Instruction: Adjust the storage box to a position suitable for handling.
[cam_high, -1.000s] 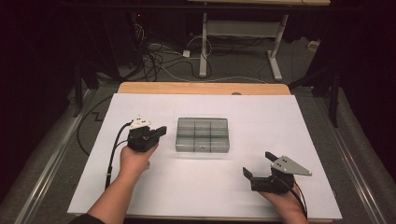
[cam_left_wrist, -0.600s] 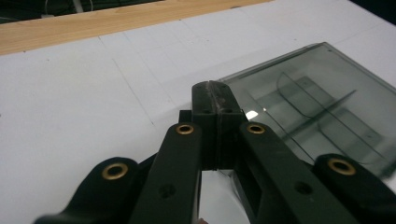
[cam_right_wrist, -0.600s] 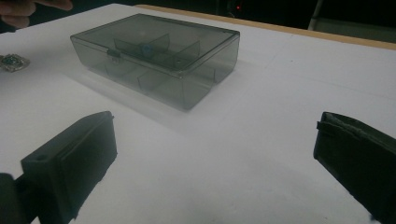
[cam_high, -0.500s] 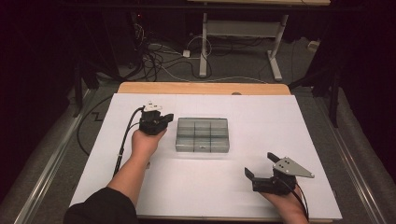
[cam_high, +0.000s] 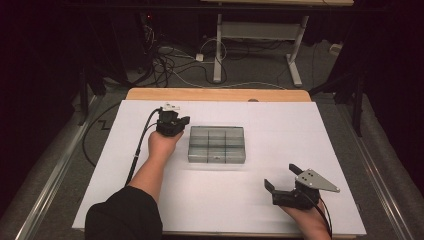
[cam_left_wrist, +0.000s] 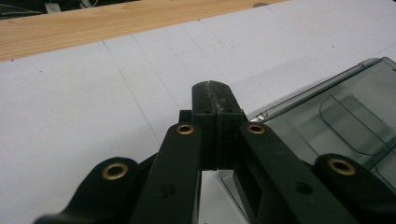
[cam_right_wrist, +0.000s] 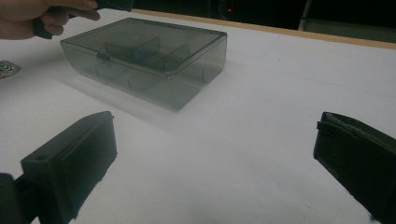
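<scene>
Nearest you, your right gripper (cam_high: 284, 186) rests on the white table (cam_high: 310, 135) with jaws spread wide, grasping nothing, well short of the clear compartment box (cam_high: 217, 145). The box sits mid-table, lid down. Just beside its far left corner, your left gripper (cam_high: 175, 125) is clenched, empty.

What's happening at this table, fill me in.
A person holds a tool in each hand over a white table. The left tool, jaws shut on nothing, sits at the left far corner of a closed, smoky clear compartment box. The right tool rests near the table's front edge, jaws wide open, pointing toward the box.
</scene>
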